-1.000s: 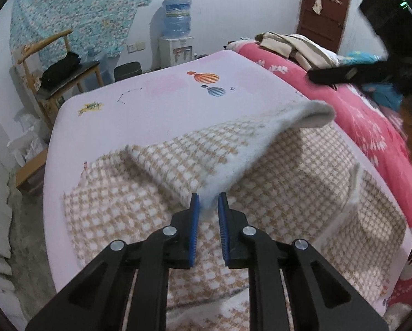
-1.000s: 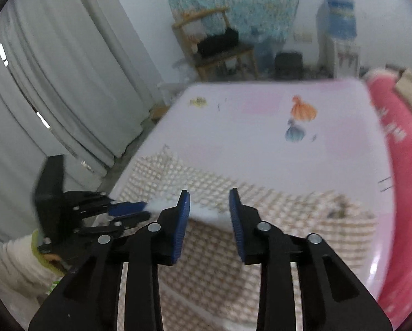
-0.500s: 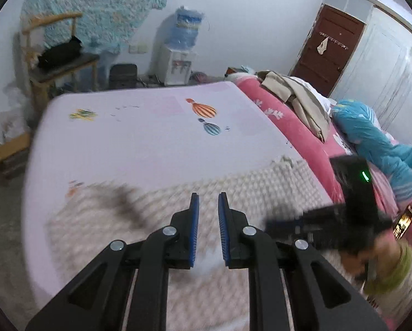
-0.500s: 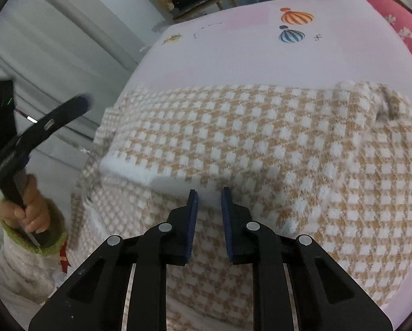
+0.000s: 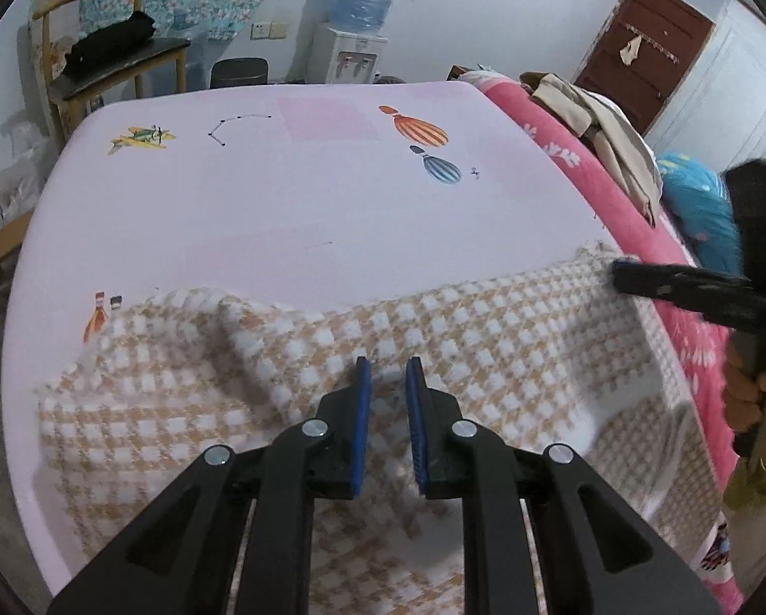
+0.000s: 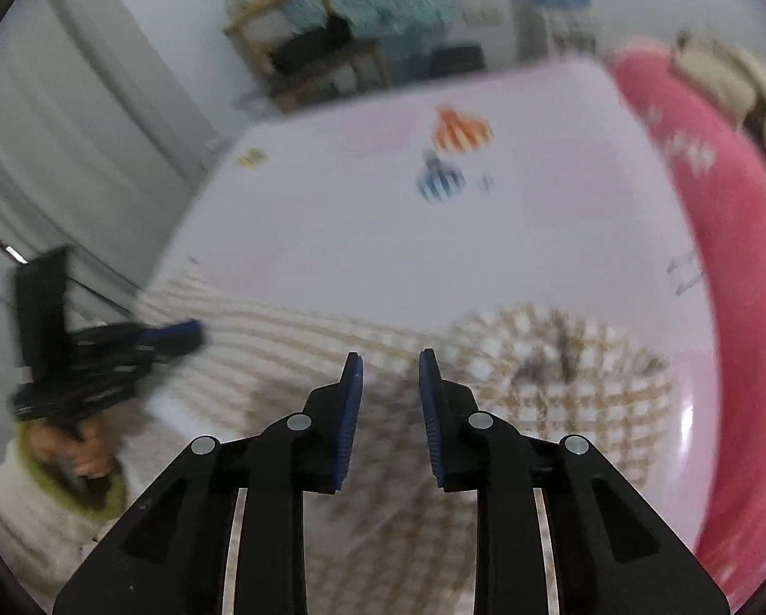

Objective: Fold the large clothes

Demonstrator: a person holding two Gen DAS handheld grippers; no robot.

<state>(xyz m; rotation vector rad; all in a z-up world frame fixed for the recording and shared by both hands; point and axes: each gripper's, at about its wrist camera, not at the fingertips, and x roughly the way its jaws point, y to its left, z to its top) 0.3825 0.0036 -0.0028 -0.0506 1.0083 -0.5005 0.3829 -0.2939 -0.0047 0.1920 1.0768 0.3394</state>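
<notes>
A beige-and-white checked fleece garment (image 5: 485, 333) lies folded across the near half of the pink bed sheet (image 5: 280, 205). My left gripper (image 5: 385, 364) hovers low over its middle. Its jaws stand narrow, and folds of the cloth rise toward them as if pinched. In the right wrist view, the left gripper (image 6: 195, 330) sits at the garment's (image 6: 536, 359) left edge. My right gripper (image 6: 390, 359) is over the garment's right part with its jaws opening and nothing between them. From the left wrist view, the right gripper's tip (image 5: 619, 272) is at the far right corner of the cloth.
A pink flowered blanket (image 5: 552, 138) with a pile of beige clothes (image 5: 587, 113) and blue bedding (image 5: 700, 205) runs along the bed's right side. Beyond the bed stand a wooden chair (image 5: 116, 61), a water dispenser (image 5: 352, 41) and a brown door (image 5: 649, 51). Grey curtains (image 6: 75, 128) hang on the left.
Both grippers came down and forward with the raised cloth edge, and the garment now lies folded flat on the bed. The right jaws narrowed, then widened off the cloth.
</notes>
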